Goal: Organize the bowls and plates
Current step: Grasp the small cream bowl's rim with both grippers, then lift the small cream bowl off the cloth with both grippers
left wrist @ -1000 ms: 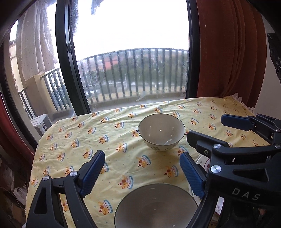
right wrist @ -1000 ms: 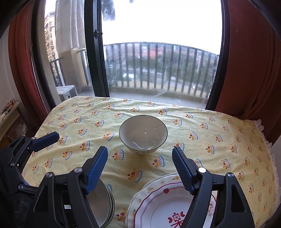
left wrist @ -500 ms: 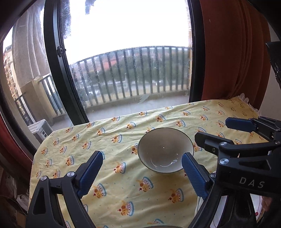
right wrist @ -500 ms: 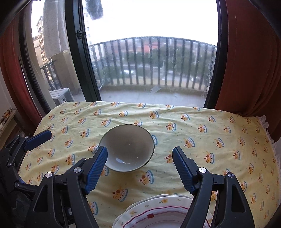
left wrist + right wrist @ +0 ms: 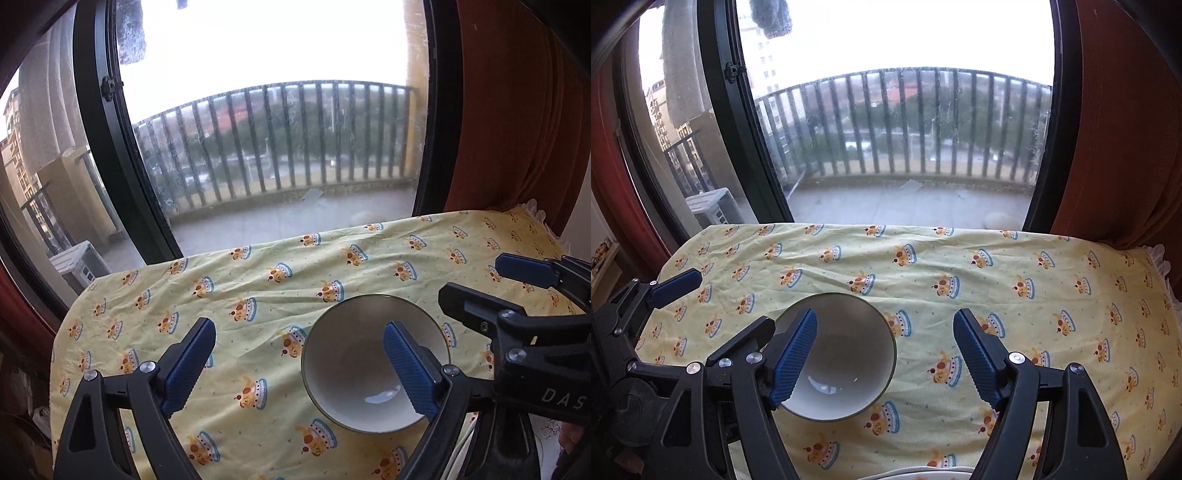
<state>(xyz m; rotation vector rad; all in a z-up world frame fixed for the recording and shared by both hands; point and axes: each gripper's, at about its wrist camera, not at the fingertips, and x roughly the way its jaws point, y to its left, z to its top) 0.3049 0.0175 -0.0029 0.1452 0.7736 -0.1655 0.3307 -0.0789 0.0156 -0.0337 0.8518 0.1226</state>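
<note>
The left tongs (image 5: 295,363) are spread wide and grasp nothing; the same goes for the right tongs (image 5: 882,363). The bowl (image 5: 354,365) stands upright on the worktop (image 5: 258,295), which is covered by a yellow cloth (image 5: 1052,302) printed with small crowns. In the left wrist view the bowl sits at the right-hand finger of the left tongs, whose blue pad (image 5: 408,369) overlaps the bowl's inner wall and hides part of it; whether pad and rim touch cannot be told. In the right wrist view the bowl lies at the left-hand finger of the right tongs, that pad (image 5: 792,360) covering its left side. The right tongs' body crosses the right of the left view and hides the worktop behind. A plate rim (image 5: 923,474) is cut off by the bottom edge between the right tongs' fingers; its pattern cannot be made out.
</note>
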